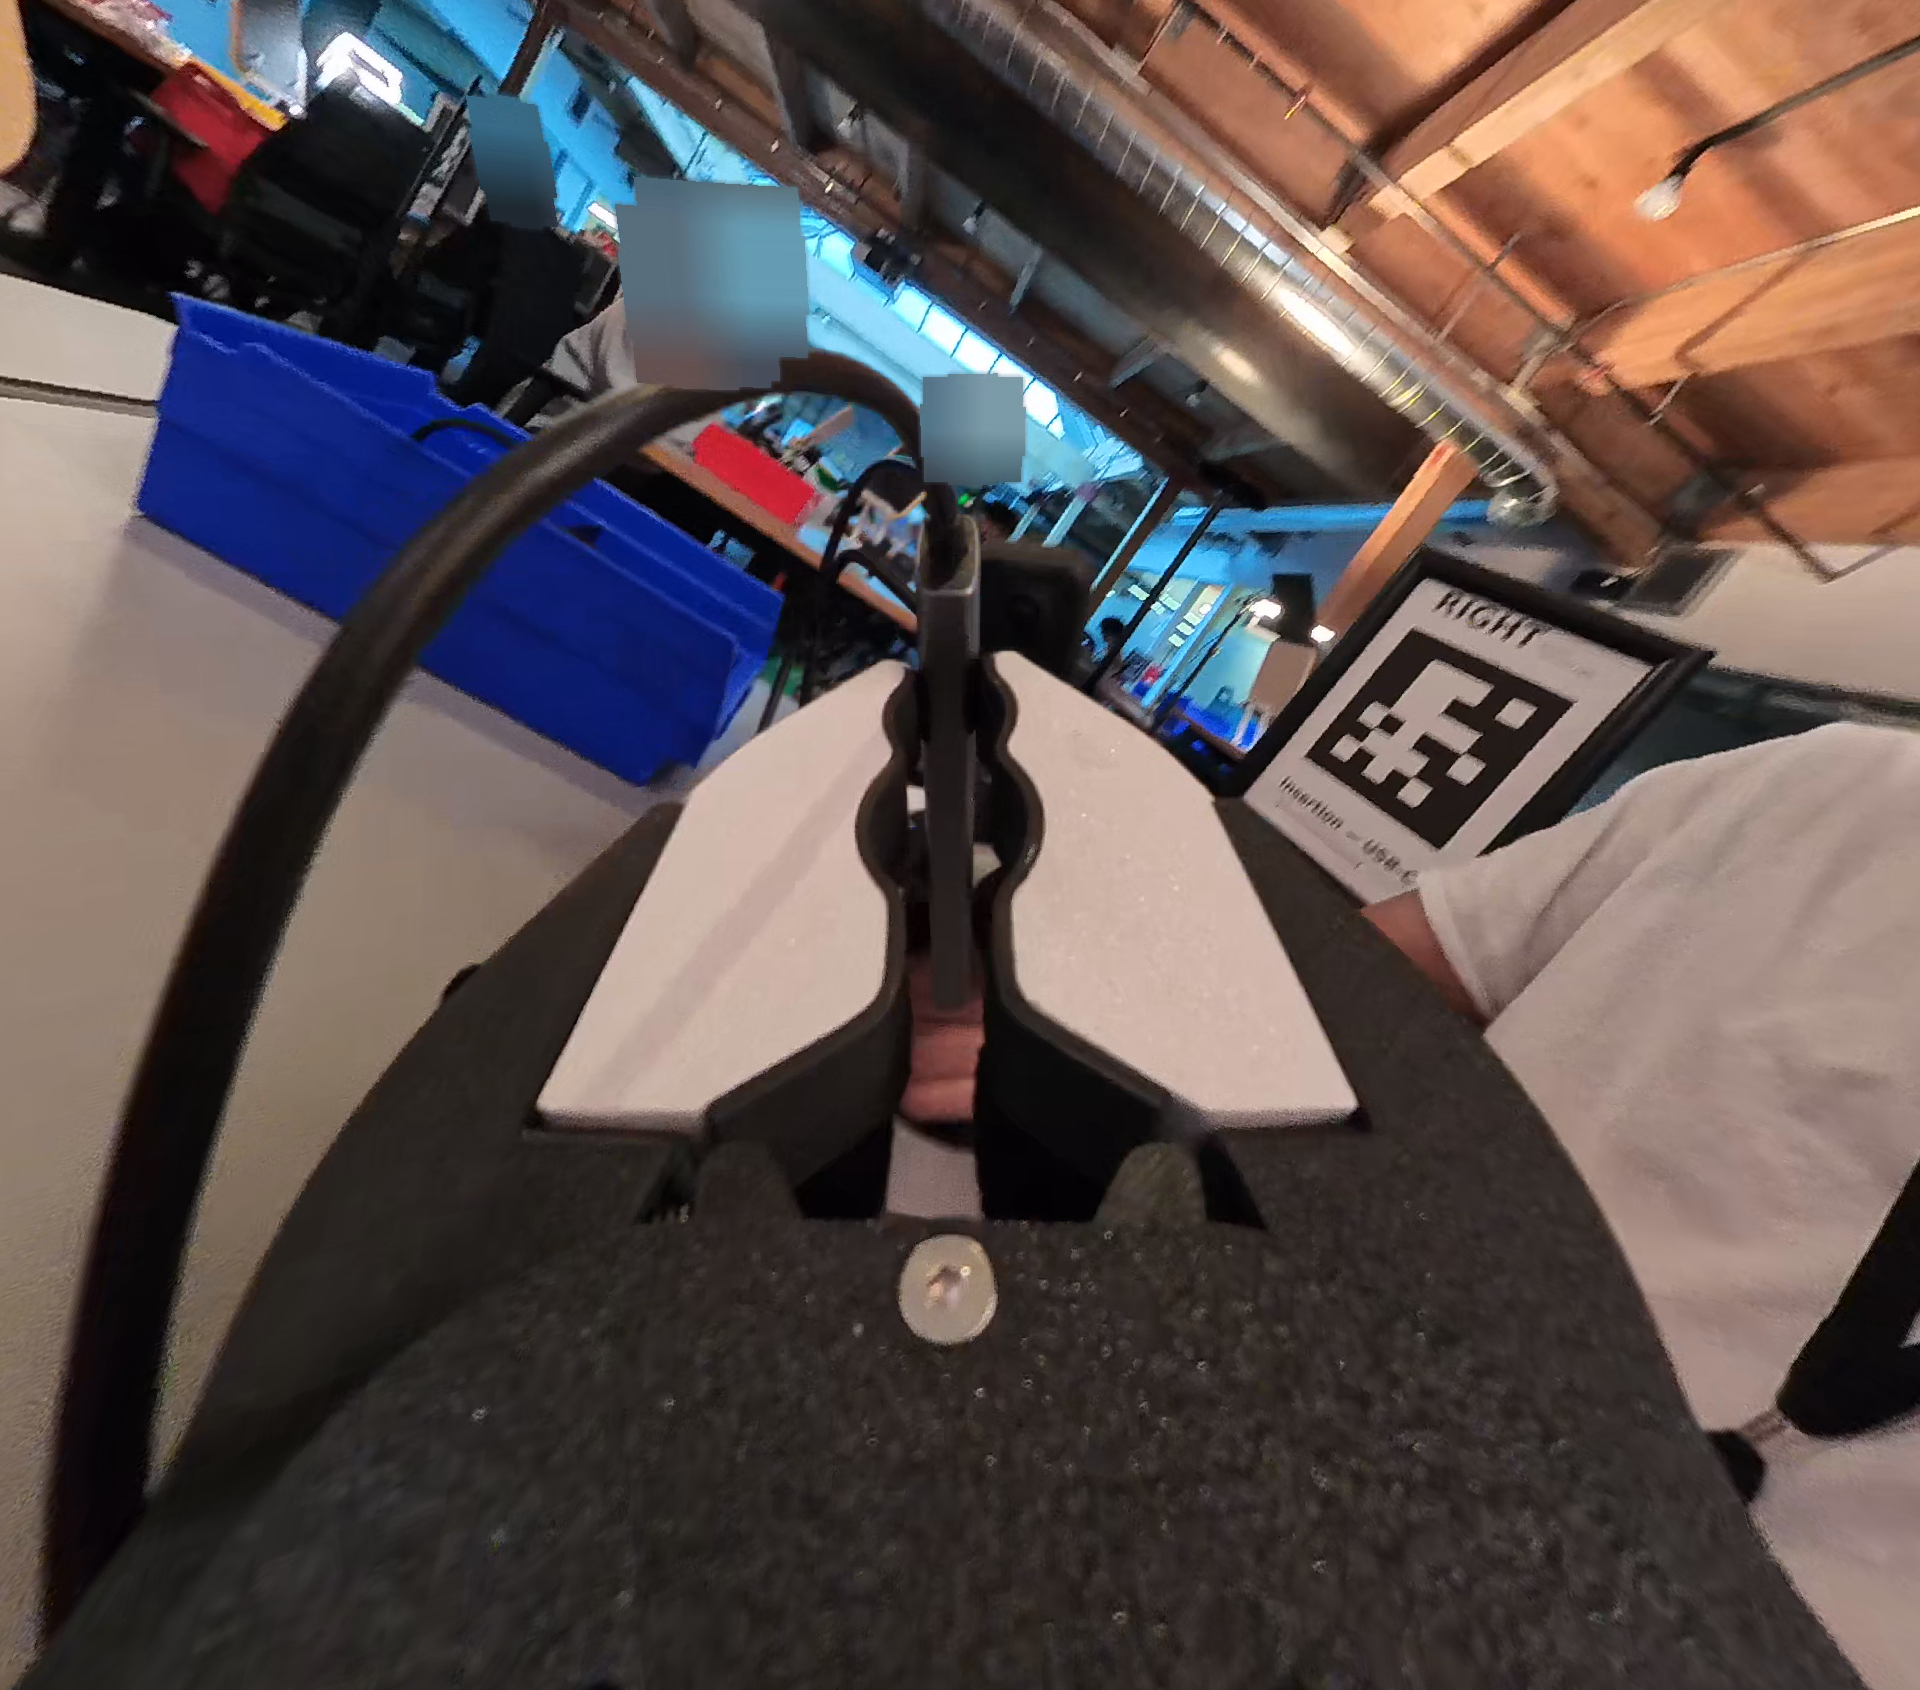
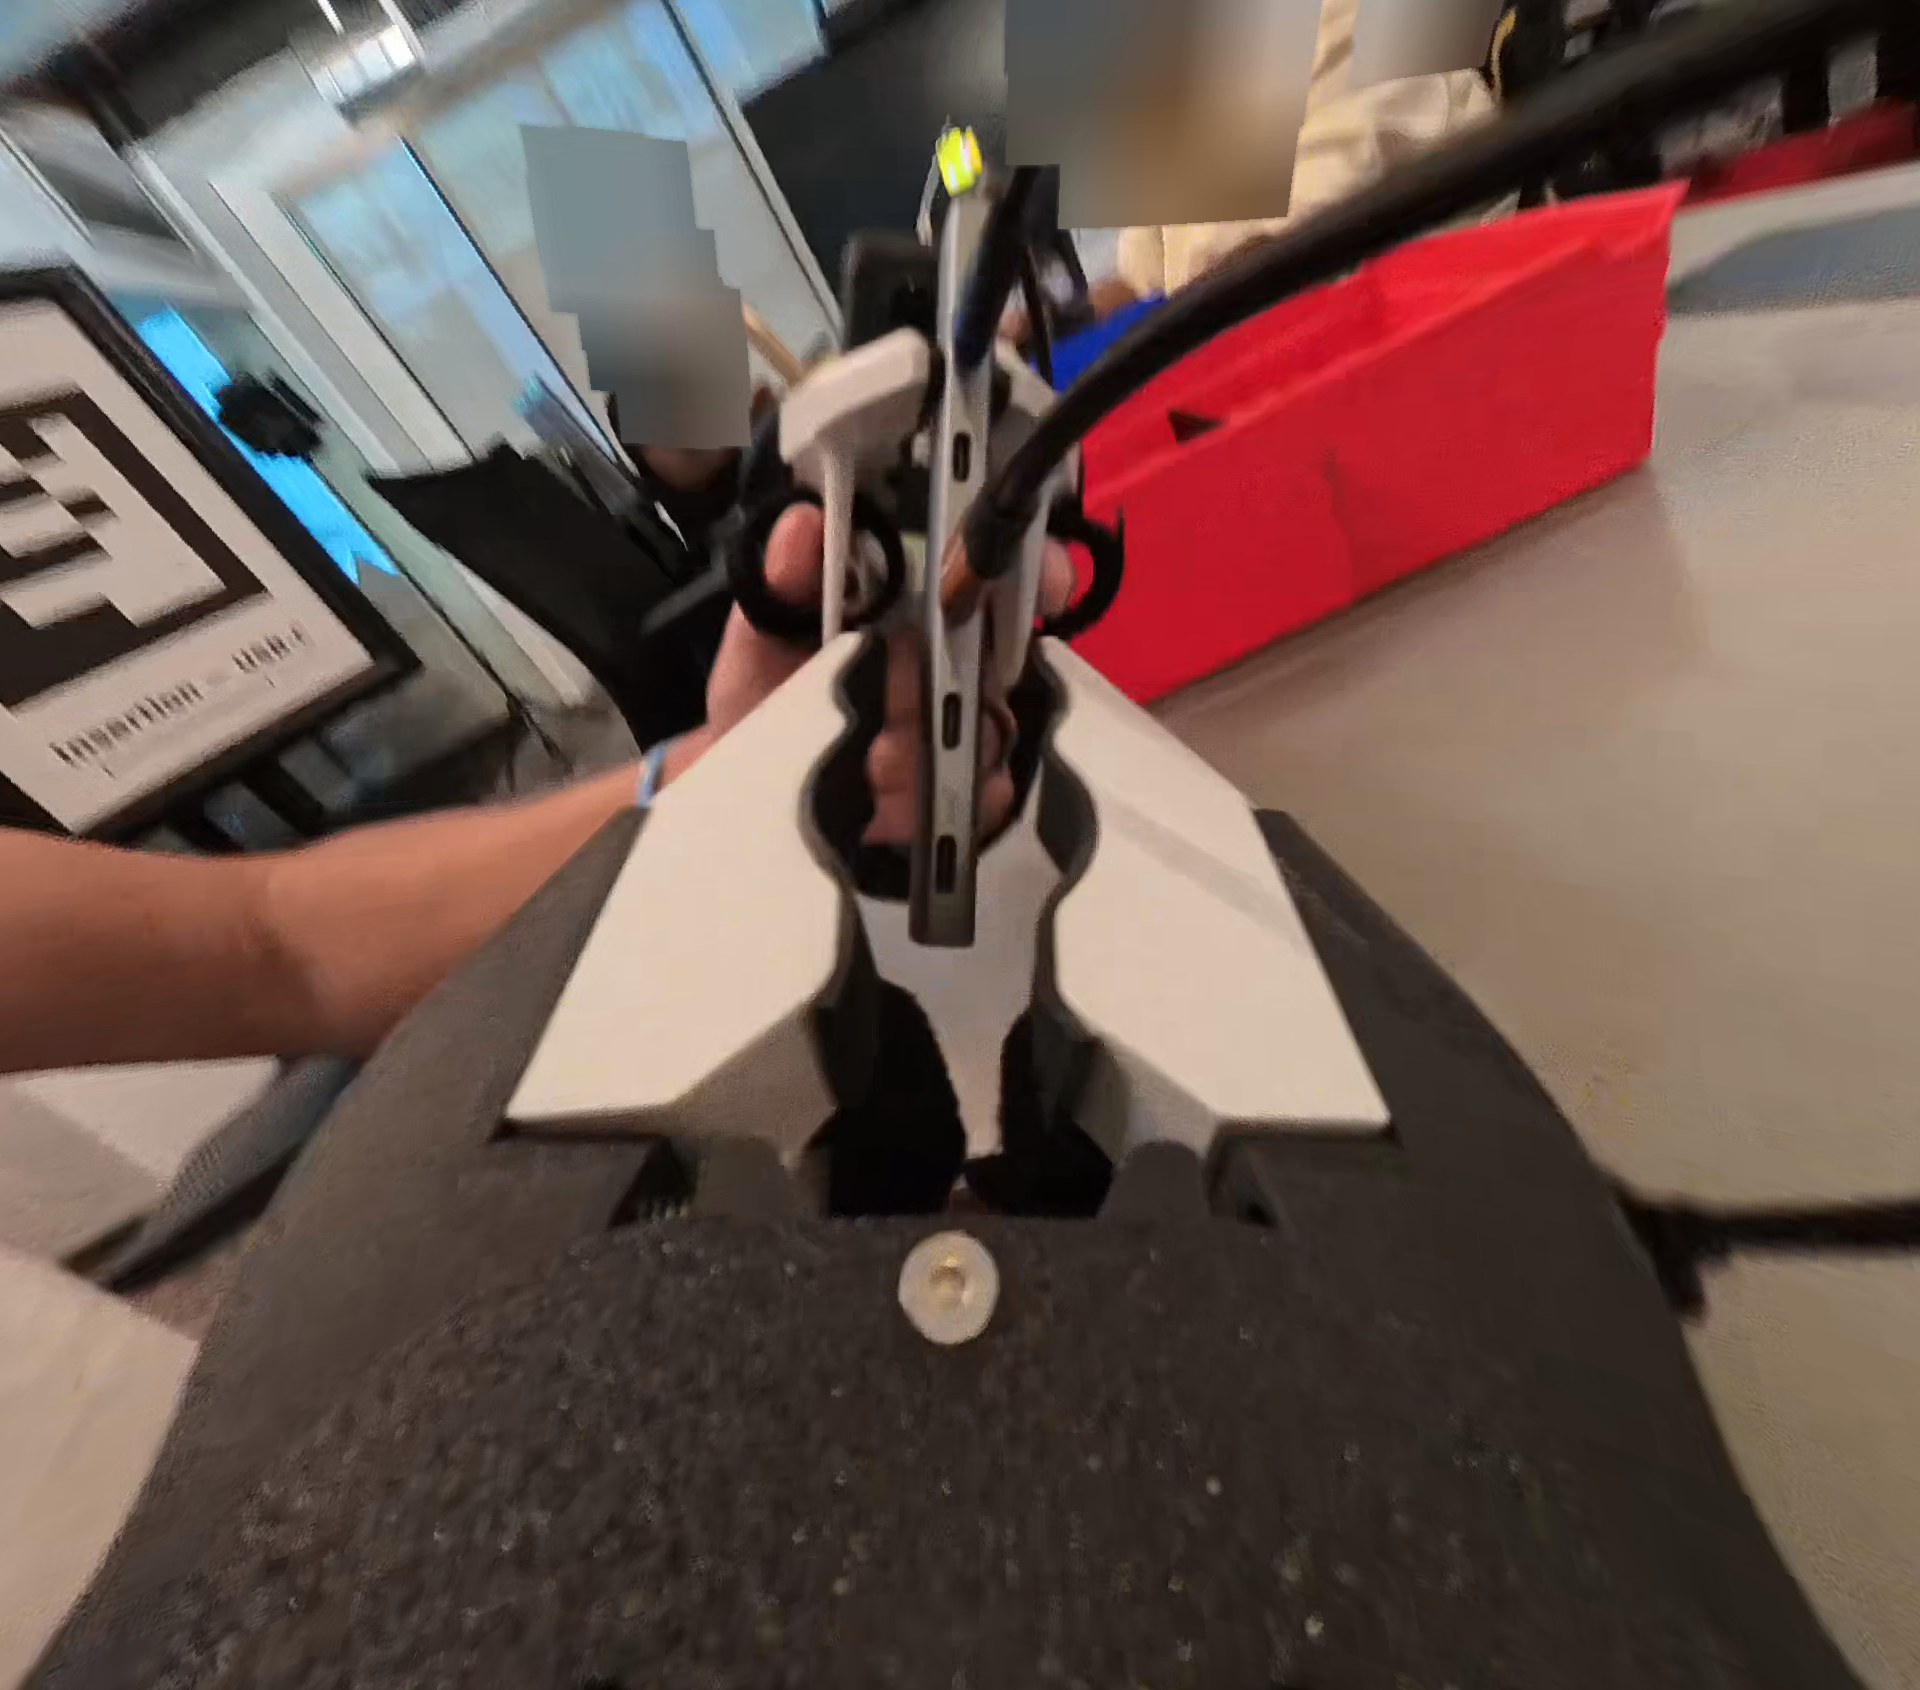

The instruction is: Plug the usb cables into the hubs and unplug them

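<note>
My left gripper (image 1: 951,674) is shut on a thin dark grey hub (image 1: 951,767), which stands edge-on between its white fingers. A black cable (image 1: 343,705) arcs from behind the hub's far end over to the left and down. In the right wrist view my right gripper (image 2: 951,664) is open. The same hub (image 2: 956,767), with several ports along its edge, stands between the jaws without touching them. The cable's plug (image 2: 992,539) meets the hub's edge just past my fingertips. The left gripper (image 2: 935,414) and a hand (image 2: 769,653) hold the hub farther off.
A blue bin (image 1: 436,518) stands on the grey table (image 1: 208,809) at the left. A red bin (image 2: 1403,414) stands at the right. A framed black-and-white marker sign (image 1: 1455,726) stands behind. A person's forearm (image 2: 312,934) and white shirt (image 1: 1714,1069) are close by. The left gripper's tips are roughly 4 cm from the right gripper's.
</note>
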